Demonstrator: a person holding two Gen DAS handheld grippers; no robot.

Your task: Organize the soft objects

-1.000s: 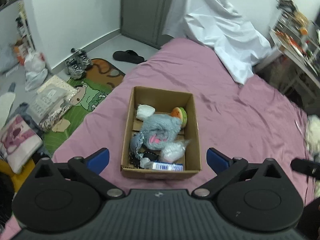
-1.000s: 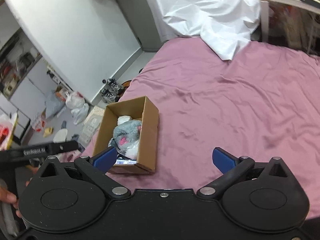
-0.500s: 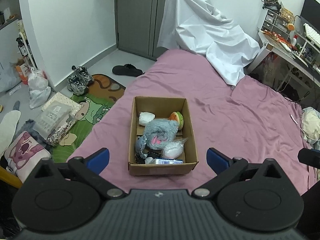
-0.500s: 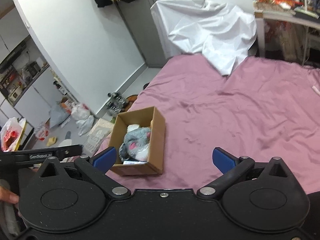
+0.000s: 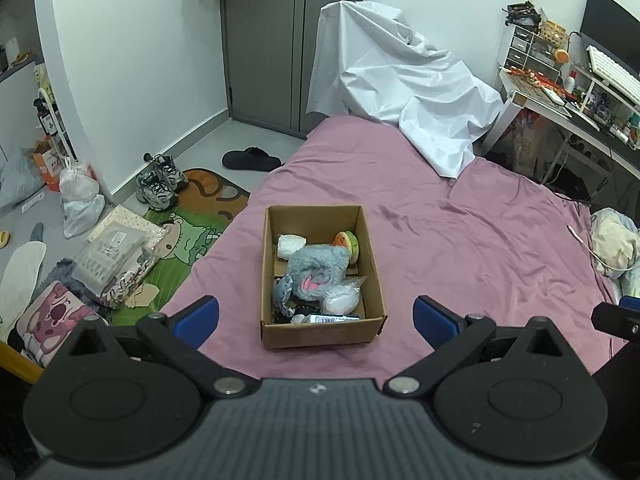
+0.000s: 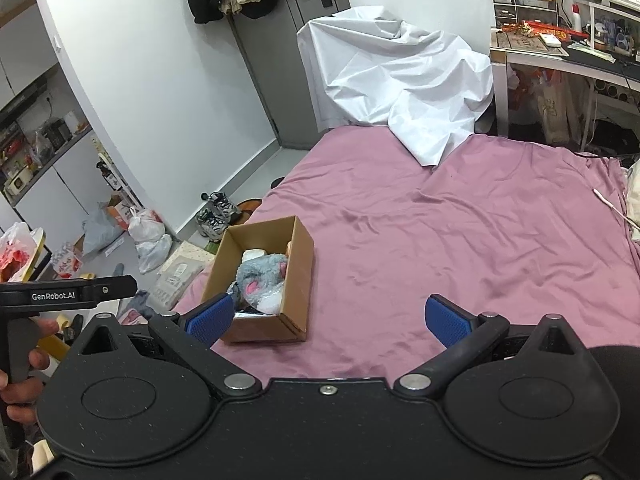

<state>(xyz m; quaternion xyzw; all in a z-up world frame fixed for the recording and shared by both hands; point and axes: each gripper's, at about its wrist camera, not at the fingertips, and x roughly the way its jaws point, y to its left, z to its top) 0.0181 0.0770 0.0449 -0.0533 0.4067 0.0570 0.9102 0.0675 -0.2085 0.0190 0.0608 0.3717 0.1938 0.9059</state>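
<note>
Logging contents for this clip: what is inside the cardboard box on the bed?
The cardboard box holds a grey plush toy, a white bundle, an orange-green toy, a clear bag of white stuff and a flat packet. Whatever lies beneath the plush is hidden.

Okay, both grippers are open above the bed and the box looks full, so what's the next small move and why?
Probably bring the left gripper down toward the grey plush toy in the cardboard box. Its fingers are spread wide and empty, the box sits almost centred between them on the pink bedsheet, and the plush lies on top of the other items. The right gripper is also open but offset to the box's right.
</note>
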